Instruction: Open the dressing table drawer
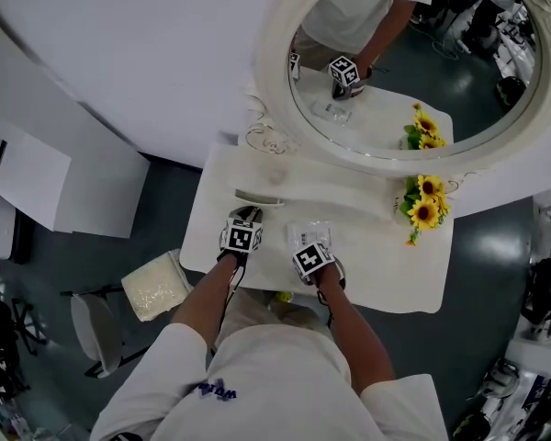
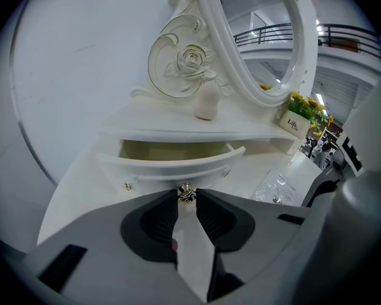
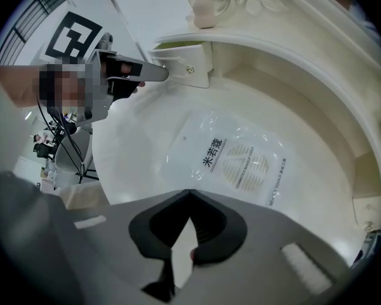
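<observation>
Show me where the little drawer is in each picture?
Head view: drawer left of centre, just beyond the left gripper.
Left gripper view: drawer in the middle, pulled open, knob between the jaws.
Right gripper view: drawer at upper left.
Shared landmark: the plastic packet.

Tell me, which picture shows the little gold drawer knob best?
The left gripper view: the knob sits close up, pinched between the left gripper's jaws, with the drawer pulled partly out. In the head view and the right gripper view that gripper covers it.
</observation>
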The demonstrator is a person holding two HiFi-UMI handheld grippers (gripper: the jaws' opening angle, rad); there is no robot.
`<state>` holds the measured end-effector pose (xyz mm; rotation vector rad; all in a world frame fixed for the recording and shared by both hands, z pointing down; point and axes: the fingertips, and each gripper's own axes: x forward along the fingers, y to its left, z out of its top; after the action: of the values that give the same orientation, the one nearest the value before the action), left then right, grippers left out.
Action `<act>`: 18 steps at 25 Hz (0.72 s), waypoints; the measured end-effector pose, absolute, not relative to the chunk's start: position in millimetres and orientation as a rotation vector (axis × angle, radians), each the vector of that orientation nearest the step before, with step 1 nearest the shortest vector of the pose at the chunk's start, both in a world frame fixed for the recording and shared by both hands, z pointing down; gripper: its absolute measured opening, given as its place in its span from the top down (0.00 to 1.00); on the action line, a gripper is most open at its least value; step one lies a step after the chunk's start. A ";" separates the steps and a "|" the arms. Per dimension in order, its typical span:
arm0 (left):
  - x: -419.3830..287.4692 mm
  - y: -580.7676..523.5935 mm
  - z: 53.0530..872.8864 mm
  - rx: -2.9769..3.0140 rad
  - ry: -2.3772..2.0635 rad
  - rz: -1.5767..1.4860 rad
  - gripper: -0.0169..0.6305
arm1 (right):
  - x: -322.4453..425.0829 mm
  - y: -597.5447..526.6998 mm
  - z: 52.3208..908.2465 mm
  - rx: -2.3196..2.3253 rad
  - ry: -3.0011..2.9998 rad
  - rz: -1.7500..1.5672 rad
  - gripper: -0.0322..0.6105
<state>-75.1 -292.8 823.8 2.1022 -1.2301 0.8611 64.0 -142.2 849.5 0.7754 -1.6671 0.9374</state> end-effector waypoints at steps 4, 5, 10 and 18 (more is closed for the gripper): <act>-76.2 -290.5 821.9 2.098 -1.218 0.870 0.83 | 63.2 -141.9 849.5 0.766 -1.660 0.928 0.93; -76.2 -289.9 822.3 2.098 -1.213 0.873 0.83 | 63.2 -142.0 849.9 0.759 -1.656 0.924 0.93; -77.1 -287.2 823.7 2.102 -1.210 0.875 0.83 | 62.2 -142.3 853.1 0.727 -1.641 0.890 0.93; -78.8 -284.7 825.6 2.079 -1.204 0.879 0.83 | 60.1 -139.1 855.5 0.714 -1.637 0.848 0.93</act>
<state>-78.8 -284.7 825.6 2.0794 -1.2038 0.8794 60.1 -139.1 855.5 0.7141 -1.6366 0.8484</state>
